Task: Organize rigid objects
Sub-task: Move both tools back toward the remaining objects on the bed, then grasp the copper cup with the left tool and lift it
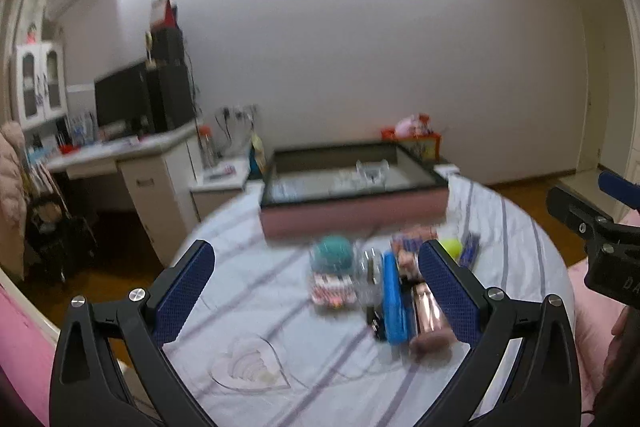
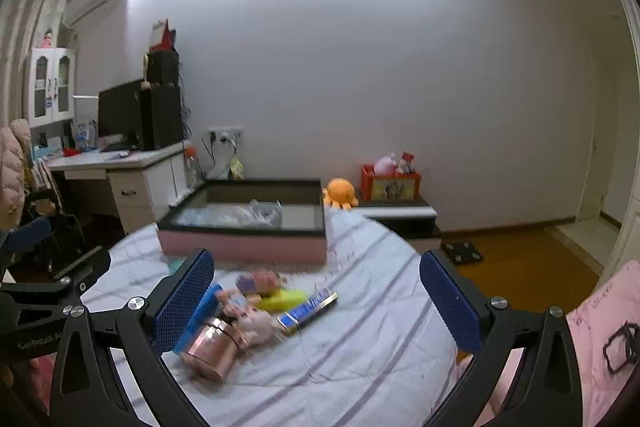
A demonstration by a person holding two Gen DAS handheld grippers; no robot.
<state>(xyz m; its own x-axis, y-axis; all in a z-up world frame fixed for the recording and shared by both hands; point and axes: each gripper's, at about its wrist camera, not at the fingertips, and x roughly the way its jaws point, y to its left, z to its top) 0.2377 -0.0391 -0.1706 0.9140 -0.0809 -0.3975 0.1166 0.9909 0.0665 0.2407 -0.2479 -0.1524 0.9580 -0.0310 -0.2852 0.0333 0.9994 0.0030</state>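
Note:
A heap of small objects lies on the striped bedsheet (image 1: 280, 307): a rose-gold metal cup (image 1: 430, 315) (image 2: 212, 347) on its side, a blue case (image 1: 394, 301), a teal ball (image 1: 332, 253), a clear jar (image 1: 370, 277), a yellow-green item (image 2: 286, 299) and a dark blue bar (image 2: 310, 309). Behind them stands a pink box with a black rim (image 1: 352, 211) (image 2: 244, 247) holding clear plastic. My left gripper (image 1: 316, 267) is open above the sheet, left of the heap. My right gripper (image 2: 316, 279) is open, its jaws spread around the heap from above.
A white desk (image 2: 120, 163) with a monitor stands at the left. An orange plush octopus (image 2: 340, 193) and a red box of toys (image 2: 392, 183) sit on a low stand by the wall. Pink bedding (image 2: 600, 327) lies at the right. Wooden floor shows beyond.

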